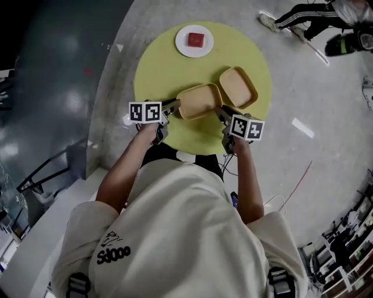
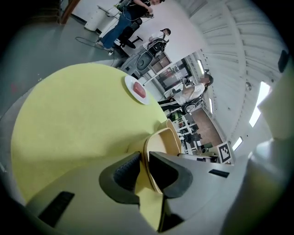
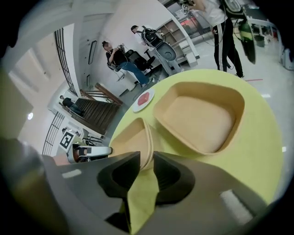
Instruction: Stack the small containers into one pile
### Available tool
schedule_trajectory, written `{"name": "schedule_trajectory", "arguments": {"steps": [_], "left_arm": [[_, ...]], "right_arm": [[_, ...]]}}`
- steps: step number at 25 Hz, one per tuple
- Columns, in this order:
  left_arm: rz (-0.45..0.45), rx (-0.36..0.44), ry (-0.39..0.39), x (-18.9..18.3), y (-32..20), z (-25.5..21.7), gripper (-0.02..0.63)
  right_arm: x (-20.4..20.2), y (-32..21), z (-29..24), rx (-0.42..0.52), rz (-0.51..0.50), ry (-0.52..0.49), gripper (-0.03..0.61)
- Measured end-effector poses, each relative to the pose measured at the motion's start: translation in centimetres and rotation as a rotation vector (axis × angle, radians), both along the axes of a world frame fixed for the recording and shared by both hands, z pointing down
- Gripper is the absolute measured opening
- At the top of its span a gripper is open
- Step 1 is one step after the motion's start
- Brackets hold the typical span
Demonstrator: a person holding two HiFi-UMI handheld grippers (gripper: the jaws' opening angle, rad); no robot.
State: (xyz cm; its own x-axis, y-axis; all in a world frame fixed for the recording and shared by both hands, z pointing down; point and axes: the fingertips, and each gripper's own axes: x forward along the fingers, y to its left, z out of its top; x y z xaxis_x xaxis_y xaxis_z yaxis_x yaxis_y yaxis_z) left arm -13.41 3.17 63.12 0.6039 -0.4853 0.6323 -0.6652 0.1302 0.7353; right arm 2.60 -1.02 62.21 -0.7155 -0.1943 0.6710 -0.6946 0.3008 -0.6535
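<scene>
Two tan shallow containers lie side by side on the round yellow-green table (image 1: 157,64). The near container (image 1: 199,100) (image 2: 161,140) (image 3: 132,137) has a gripper at each end. My left gripper (image 1: 175,105) (image 2: 144,167) is shut on its left rim, with the wall pinched between the pads. At the opposite end my right gripper (image 1: 220,112) (image 3: 147,165) straddles the right rim, its jaws narrowly apart and not clearly pressing. The far container (image 1: 238,87) (image 3: 197,119) sits empty just beyond my right gripper, close beside the near one.
A white plate (image 1: 194,41) (image 2: 138,89) (image 3: 144,100) with a red block on it stands at the table's far side. Grey floor surrounds the table. People, chairs and shelves are in the background, and a person's legs (image 1: 303,17) are at the upper right.
</scene>
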Motion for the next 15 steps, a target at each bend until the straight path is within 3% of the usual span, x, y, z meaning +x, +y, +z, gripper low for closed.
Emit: {"name": "schedule_trajectory", "arguments": {"steps": [4,15], "left_arm": [[0.011,0.024,0.059,-0.4,-1.2,-2.1,0.054],[0.264,0.161,-0.030,-0.6,-9.1,-7.8,0.048]], "right_arm": [[0.1,-0.3,-1.5,0.022,0.059,-0.030,0.083],[0.1,-2.9,-7.2,0.131,0.246,-0.103,0.083]]}}
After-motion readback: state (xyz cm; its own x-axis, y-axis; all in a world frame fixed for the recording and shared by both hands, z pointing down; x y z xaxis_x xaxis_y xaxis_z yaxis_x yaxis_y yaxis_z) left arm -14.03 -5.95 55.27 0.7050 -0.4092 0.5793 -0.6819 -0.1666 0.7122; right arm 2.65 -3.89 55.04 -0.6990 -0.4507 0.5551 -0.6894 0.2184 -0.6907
